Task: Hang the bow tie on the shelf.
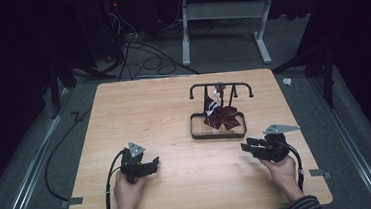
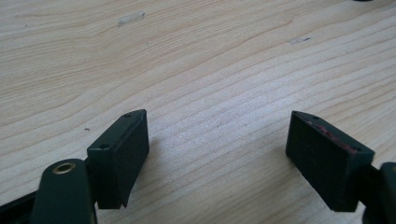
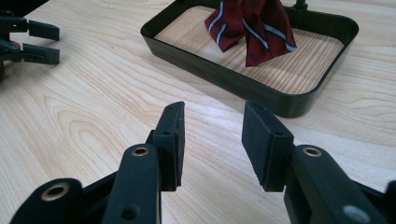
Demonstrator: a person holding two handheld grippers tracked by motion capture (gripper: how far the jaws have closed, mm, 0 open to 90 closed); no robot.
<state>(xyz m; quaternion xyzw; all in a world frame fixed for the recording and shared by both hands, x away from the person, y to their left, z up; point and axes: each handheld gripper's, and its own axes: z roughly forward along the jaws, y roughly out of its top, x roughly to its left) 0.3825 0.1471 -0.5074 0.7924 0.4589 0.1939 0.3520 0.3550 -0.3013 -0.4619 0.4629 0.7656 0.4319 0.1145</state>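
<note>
In the high view we count 1 pale wooden table (image 1: 174, 115), 1 black wire stand with a rectangular tray (image 1: 219, 132) right of centre, and 1 dark red striped bow tie (image 1: 221, 117) hanging into it. The left gripper (image 1: 153, 163) sits at lower left, the right gripper (image 1: 247, 146) at lower right.

In the left gripper view, we see its 2 blocky black jaws released over bare woodgrain.

In the right gripper view, 2 jaws stand apart, empty; the tie hangs at upper centre.

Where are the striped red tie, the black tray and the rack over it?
Tie (image 3: 254, 28), right gripper view, on the red cloth.
Tray (image 3: 224, 74), right gripper view, on its near wall.
Rack (image 1: 220, 85), high view, on its top bar.
</note>
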